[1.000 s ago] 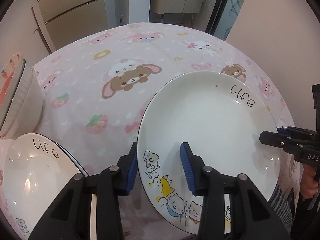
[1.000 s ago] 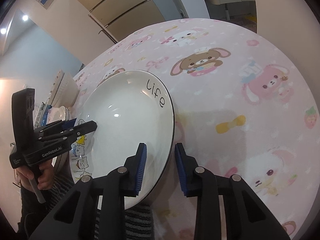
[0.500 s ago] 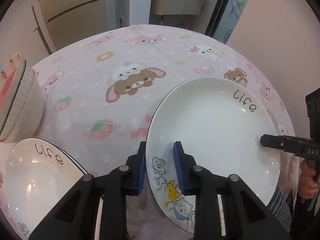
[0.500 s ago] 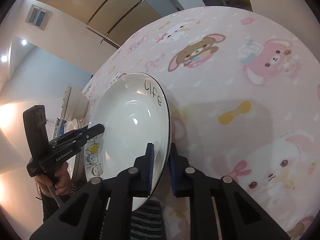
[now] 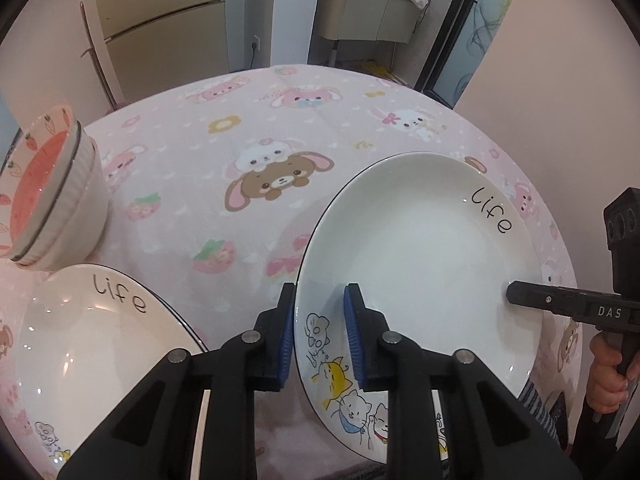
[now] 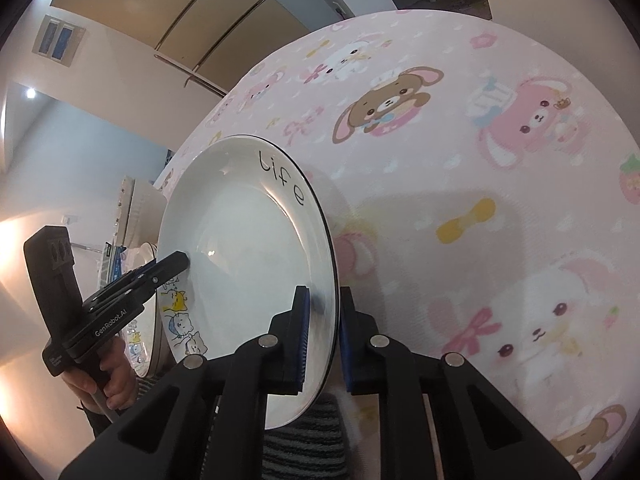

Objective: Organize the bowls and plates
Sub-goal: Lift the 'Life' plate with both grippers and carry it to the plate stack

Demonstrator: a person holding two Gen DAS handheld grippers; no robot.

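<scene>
Round worktop [image 5: 248, 128] under pink cartoon-animal cloth. Beige cabinets [image 5: 160, 12] behind its far edge, vanity [image 5: 368, 12] through the doorway, dark door frame [image 5: 452, 28] right, ceiling spotlight [image 6: 31, 93] lit.

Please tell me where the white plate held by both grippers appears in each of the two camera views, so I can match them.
Left wrist view: the held plate fills the centre-right, its left rim between the left gripper fingers.
Right wrist view: the same plate stands left of centre, tilted, its right rim in the right gripper.
Shared landmark: the black word "life" on its rim.
</scene>
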